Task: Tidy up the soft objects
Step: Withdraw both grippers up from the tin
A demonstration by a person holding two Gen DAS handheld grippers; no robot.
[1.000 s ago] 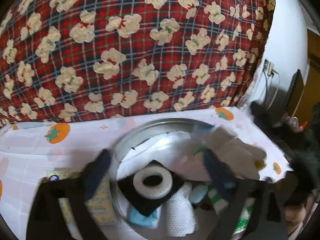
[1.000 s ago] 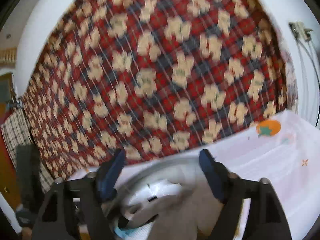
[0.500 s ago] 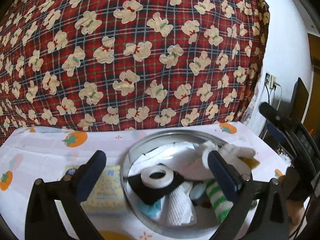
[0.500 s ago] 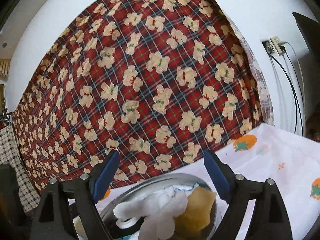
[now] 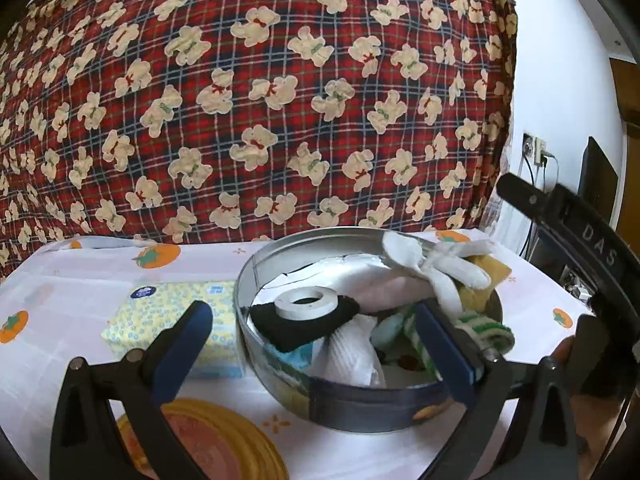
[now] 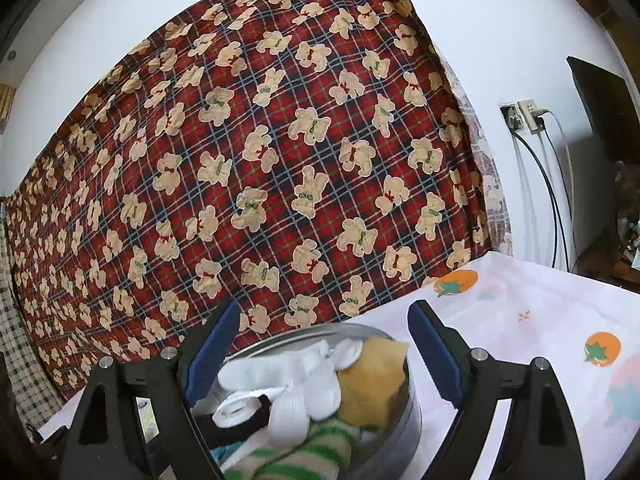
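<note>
On the white tablecloth printed with orange persimmons (image 5: 72,300) stands a round, shallow metal tin (image 5: 360,404), heaped with soft things: a white fabric glove (image 5: 436,260) draped over its far rim, a yellow sponge (image 5: 486,280) under the glove's fingers, a green-and-white striped sock (image 5: 486,330) on the right side, a white roll of tape (image 5: 306,300) resting on a black cloth square (image 5: 304,326), and a white waffle-weave cloth (image 5: 352,354) near the front wall. Just left of the tin, touching or nearly touching its side, lies a yellow-patterned pack of tissues (image 5: 168,316); a yellow round lid or plate (image 5: 216,444) sits at the near edge. The left gripper (image 5: 316,354) hangs before the tin with its blue-padded jaws spread wide and nothing between them — one finger over the tissue pack, the other over the tin's right part. The right gripper (image 6: 324,356) is likewise spread and empty, its jaws having just been opening, with the glove and sponge lying below it in the tin. Behind the table hangs a red plaid blanket with cream teddy bears (image 6: 280,152).
</note>
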